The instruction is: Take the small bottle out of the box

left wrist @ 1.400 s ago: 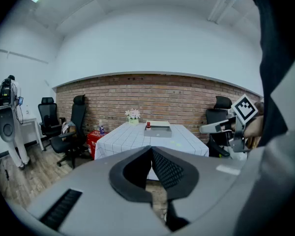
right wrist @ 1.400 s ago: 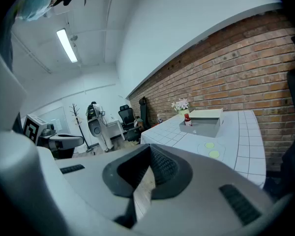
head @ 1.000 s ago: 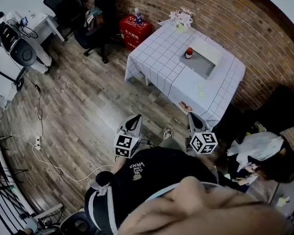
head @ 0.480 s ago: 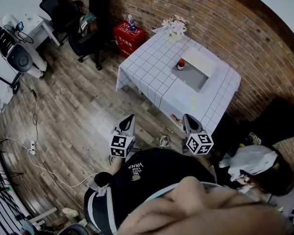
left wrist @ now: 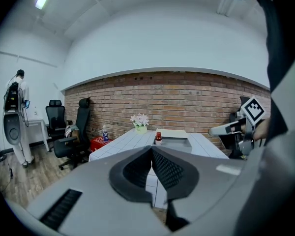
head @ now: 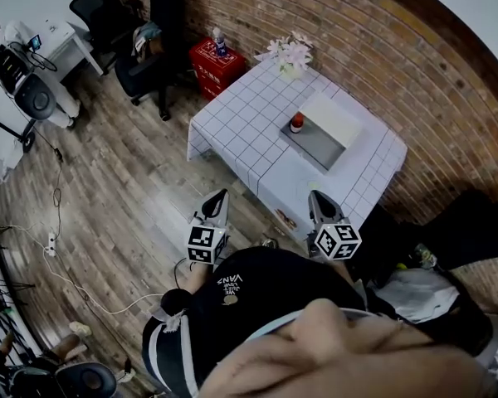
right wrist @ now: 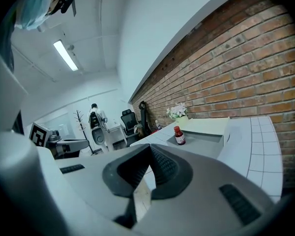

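A small bottle (head: 296,123) with a red cap stands in an open grey box (head: 314,145) on the table (head: 241,123) with the white checked cloth. The box's pale lid (head: 332,118) is swung back. Both grippers hover over the wooden floor, short of the table's near edge and pointing at it. My left gripper (head: 219,197) is shut and holds nothing; my right gripper (head: 318,197) is shut too and holds nothing. The left gripper view has the bottle (left wrist: 158,138) and box (left wrist: 174,140) far beyond the closed tips (left wrist: 151,149). The right gripper view shows the bottle (right wrist: 179,135) past its tips (right wrist: 150,146).
A vase of flowers (head: 290,56) stands on the table's far corner. A red crate (head: 214,60) with a bottle on it and office chairs (head: 141,56) stand by the brick wall. Cables (head: 58,247) trail on the floor at the left. White cloth (head: 415,293) lies at the right.
The table with the box has come nearer and slid left in the head view as both grippers moved toward it. Both stay shut. The person at the right has slipped mostly out of view.
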Action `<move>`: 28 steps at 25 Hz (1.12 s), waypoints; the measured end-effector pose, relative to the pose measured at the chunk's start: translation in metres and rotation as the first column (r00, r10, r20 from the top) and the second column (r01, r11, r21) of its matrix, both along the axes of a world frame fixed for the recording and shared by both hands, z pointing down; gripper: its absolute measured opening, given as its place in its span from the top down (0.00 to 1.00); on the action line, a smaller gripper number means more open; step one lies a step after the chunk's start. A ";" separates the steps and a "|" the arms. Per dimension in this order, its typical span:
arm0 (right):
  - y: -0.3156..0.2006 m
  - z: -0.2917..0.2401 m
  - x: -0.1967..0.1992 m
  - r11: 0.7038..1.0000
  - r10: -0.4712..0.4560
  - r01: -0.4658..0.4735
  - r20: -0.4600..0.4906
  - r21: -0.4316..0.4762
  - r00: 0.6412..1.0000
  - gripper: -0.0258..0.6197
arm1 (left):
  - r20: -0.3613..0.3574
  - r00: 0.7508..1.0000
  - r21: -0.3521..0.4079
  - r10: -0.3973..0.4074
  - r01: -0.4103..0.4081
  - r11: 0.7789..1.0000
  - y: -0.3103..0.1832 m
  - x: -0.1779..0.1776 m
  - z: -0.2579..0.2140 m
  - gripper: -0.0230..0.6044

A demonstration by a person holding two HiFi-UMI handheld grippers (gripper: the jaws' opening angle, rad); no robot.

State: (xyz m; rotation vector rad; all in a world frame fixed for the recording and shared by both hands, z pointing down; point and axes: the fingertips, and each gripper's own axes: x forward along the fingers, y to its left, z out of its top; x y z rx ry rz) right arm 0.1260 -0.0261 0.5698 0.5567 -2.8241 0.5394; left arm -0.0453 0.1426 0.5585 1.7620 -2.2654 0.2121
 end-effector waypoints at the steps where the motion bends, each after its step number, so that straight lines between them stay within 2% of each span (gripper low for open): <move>1: -0.006 0.001 0.001 1.000 -0.004 0.004 -0.001 -0.002 1.000 0.96 | -0.002 1.000 0.003 -0.008 0.008 1.000 -0.005 0.001 0.000 0.94; 5: -0.023 0.006 0.006 1.000 -0.015 0.015 -0.007 -0.012 1.000 0.96 | 0.001 1.000 0.033 -0.031 0.031 0.999 -0.021 0.005 -0.006 0.94; 10: -0.038 0.009 0.014 1.000 -0.001 0.001 0.005 -0.028 1.000 0.96 | 0.016 1.000 0.014 -0.002 0.002 1.000 -0.045 0.008 -0.006 0.94; 20: -0.060 0.018 0.024 0.993 0.111 -0.111 -0.003 -0.050 0.994 0.96 | 0.012 0.993 -0.011 0.117 -0.117 0.993 -0.098 -0.003 0.002 0.94; 28: -0.071 0.018 -0.007 0.980 0.189 -0.189 -0.002 -0.059 0.982 0.96 | 0.015 0.977 -0.027 0.214 -0.213 0.977 -0.130 -0.039 0.003 0.94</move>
